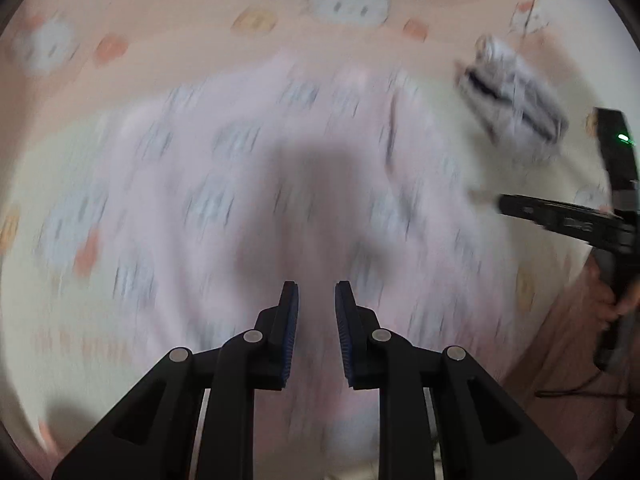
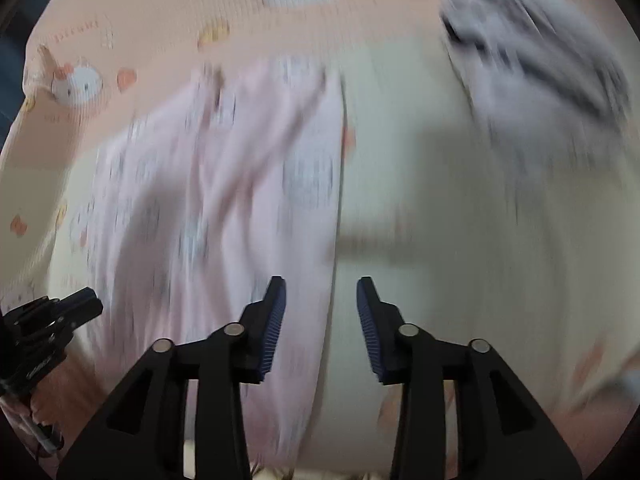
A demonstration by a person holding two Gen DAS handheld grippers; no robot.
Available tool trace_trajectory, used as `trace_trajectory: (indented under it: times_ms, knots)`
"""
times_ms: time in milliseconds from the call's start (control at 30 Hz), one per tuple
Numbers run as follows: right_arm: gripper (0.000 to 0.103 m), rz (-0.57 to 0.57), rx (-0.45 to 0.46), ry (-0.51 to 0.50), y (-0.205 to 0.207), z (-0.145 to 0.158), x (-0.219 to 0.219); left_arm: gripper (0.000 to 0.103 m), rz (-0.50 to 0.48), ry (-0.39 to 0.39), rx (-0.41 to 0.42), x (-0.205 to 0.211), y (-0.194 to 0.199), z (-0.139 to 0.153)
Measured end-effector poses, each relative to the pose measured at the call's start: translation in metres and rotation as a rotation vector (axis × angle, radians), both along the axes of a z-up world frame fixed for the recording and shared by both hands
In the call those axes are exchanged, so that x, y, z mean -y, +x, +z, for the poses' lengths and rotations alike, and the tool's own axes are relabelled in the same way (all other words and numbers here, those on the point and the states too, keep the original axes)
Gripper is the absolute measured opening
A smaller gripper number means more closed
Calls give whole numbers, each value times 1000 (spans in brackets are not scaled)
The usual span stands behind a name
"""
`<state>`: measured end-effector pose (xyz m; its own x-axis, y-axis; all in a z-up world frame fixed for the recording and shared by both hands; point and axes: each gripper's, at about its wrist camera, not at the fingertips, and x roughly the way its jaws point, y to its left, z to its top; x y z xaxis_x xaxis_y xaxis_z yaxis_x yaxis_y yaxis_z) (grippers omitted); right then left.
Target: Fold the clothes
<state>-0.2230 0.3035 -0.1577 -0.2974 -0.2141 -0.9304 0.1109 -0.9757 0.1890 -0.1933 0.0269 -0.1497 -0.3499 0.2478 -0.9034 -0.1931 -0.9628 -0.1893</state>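
Both views are motion-blurred. Lower centre: the left hand-held gripper (image 1: pixel 317 292) stands narrowly parted and empty; the right hand-held gripper (image 2: pixel 320 286) gapes wider, also empty. Mid-frame: a pale pink printed garment (image 1: pixel 280 168) lies spread on a peach and cream cartoon-cat bedsheet (image 2: pixel 160 12). Upper right: a crumpled grey-and-white striped garment (image 2: pixel 532 52).

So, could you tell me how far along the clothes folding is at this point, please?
Little looks done. The pink garment lies spread on the patterned bedsheet with wrinkles and no clear fold, though blur hides detail. Nothing is in hand: the left gripper and right gripper hover open and empty above it. Still left: folding the pink garment, and the crumpled grey striped garment beside it.
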Motion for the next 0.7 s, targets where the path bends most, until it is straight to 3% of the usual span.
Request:
trace_trajectory:
  times_ms: [133, 367, 467, 633, 667, 700]
  knots:
    - [40, 35, -38, 89, -69, -16, 2, 34, -2, 25, -45, -27, -86, -9]
    - [41, 15, -43, 20, -112, -43, -4, 35, -88, -12, -100, -80, -187, -31]
    - [41, 21, -54, 0, -121, -48, 2, 35, -112, -44, -106, -92, -210, -40]
    - [48, 34, -74, -32, -135, -55, 13, 35, -152, -9, -48, -102, -228, -58]
    - [46, 58, -77, -37, -134, -55, 18, 34, -165, -7, -45, -104, -228, -61]
    - [33, 93, -65, -70, -131, -52, 21, 31, -172, -22, -58, -107, -226, -62]
